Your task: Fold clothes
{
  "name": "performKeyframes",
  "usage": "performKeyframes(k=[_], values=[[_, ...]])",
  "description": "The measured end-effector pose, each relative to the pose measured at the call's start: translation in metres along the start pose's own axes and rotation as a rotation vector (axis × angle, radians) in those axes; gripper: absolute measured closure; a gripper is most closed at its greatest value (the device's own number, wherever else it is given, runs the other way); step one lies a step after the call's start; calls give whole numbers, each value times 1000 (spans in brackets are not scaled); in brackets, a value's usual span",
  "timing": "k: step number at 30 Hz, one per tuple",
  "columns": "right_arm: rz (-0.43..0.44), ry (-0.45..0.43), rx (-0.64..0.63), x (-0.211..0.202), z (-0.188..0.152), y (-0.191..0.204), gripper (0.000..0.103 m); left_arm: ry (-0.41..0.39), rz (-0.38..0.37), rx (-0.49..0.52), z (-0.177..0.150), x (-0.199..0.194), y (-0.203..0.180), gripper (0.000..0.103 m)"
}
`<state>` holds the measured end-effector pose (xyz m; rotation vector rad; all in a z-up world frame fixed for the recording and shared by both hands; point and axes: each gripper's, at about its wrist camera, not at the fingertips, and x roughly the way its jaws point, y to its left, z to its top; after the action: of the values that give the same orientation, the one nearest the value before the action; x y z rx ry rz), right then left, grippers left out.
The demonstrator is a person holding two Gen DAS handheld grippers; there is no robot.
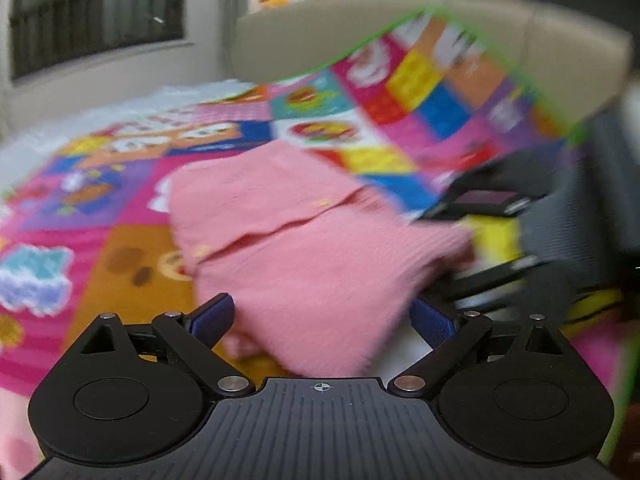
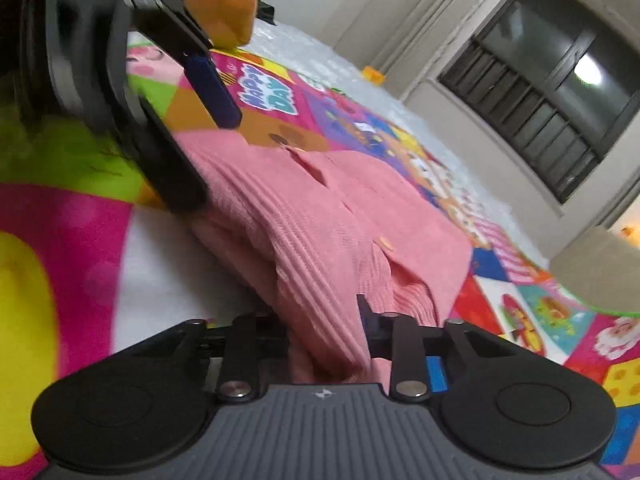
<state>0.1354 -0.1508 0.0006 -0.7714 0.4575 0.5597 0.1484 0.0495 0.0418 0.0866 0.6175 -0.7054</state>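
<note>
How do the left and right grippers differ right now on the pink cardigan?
The left gripper has its jaws spread wide, the pink cardigan lying loose between them; the right gripper has its jaws drawn in, pinching a bunched fold. The left approaches flat cloth, the right holds a ribbed edge. Both work the near hem.

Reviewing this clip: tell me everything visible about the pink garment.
The pink garment is a ribbed knit cardigan with small pale buttons along a front placket. It lies partly folded and bunched on the colourful patchwork mat. The right tongs are shut on a bunched edge of it. The left tongs are spread wide at its near edge, fabric between the fingers but not pinched. Motion blur hides finer detail.
</note>
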Motion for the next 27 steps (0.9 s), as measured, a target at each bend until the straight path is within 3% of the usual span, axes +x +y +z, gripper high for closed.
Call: performKeyframes(k=[3,7,11,16,17,22,24,27], values=[[111,31,26,-23,5,-8,80,-97,-82,-98,8,-38,23,4],[284,75,89,-61,19,-24,82,-154,23,-165,29,-41,55,3],[379,88,202,-84,44,-65,82,-130,72,-235,45,-8,81,4],[389,80,353,-37,64,-131,80,-191,24,-372,48,-11,108,3],[380,78,377,-20,62,-140,74,-198,21,-374,47,-14,110,3],[317,151,494,61,35,-161,59,-159,-24,-314,36,-12,109,3],[295,146,507,76,25,-162,33,-134,-43,-260,36,-2,101,2],[252,144,599,84,8,-174,27,-101,-50,-177,40,17,86,2]])
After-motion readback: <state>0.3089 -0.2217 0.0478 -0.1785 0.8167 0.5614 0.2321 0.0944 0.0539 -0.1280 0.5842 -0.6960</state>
